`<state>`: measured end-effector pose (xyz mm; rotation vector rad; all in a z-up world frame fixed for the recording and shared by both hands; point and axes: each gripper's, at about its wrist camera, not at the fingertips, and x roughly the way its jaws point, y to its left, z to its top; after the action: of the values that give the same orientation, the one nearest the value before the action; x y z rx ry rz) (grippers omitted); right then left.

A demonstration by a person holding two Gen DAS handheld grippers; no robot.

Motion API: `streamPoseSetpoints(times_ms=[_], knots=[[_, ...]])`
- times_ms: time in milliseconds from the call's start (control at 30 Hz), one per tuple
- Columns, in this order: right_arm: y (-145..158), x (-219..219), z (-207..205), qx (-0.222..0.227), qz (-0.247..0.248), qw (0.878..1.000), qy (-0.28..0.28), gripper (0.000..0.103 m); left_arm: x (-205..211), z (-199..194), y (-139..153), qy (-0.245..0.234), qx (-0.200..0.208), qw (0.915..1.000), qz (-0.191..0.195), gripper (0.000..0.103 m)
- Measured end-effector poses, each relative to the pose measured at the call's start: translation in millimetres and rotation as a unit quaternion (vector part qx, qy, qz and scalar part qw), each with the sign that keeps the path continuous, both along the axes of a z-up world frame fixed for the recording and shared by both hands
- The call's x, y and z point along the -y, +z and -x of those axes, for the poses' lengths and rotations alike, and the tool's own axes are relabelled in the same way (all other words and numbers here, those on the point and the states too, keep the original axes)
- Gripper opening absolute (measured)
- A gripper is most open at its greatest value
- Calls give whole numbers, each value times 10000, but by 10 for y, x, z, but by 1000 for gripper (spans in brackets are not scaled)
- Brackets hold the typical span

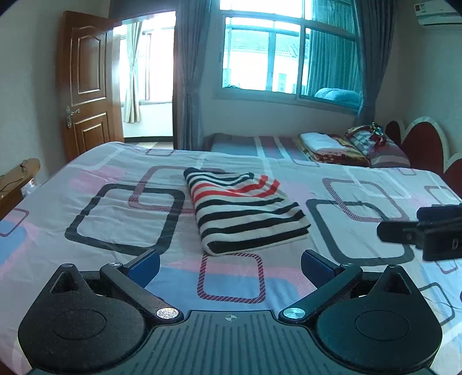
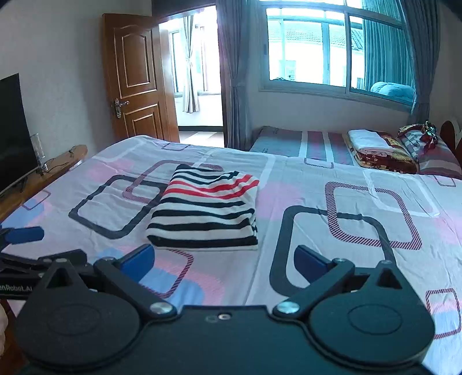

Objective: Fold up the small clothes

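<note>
Left gripper (image 1: 230,263), right gripper (image 2: 223,259): matte black ribbed bodies, teardrop pivot plates, silver screws, blue pads (image 1: 145,266); white lettering on the left one's side.

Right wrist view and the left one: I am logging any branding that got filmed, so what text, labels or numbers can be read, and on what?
"enRobot.AI": white letters on the left tongs' black body, cut off by the picture's left edge.
Sticker on the air conditioner: too blurred to read.
Letters on the folded red blanket: too small to read.
Striped garment: no text.
</note>
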<state>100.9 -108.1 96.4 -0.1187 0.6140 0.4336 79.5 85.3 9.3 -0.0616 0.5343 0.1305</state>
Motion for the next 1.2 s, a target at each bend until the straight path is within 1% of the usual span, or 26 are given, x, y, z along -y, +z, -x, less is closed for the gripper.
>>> streamPoseSetpoints(times_ms=[300,767,1200], knots=[[62,-24,185,101,-29,9999,-74,102,-27,67,75,-21,113,9999,-46,103],[108,-51,194,185,-53,9998,-99,102,-56,65,90,-94,128,9999,-47,103],[111,-16,213,195,-55,9997,-139,102,0,36,114,-167,170,9997,-38,103]])
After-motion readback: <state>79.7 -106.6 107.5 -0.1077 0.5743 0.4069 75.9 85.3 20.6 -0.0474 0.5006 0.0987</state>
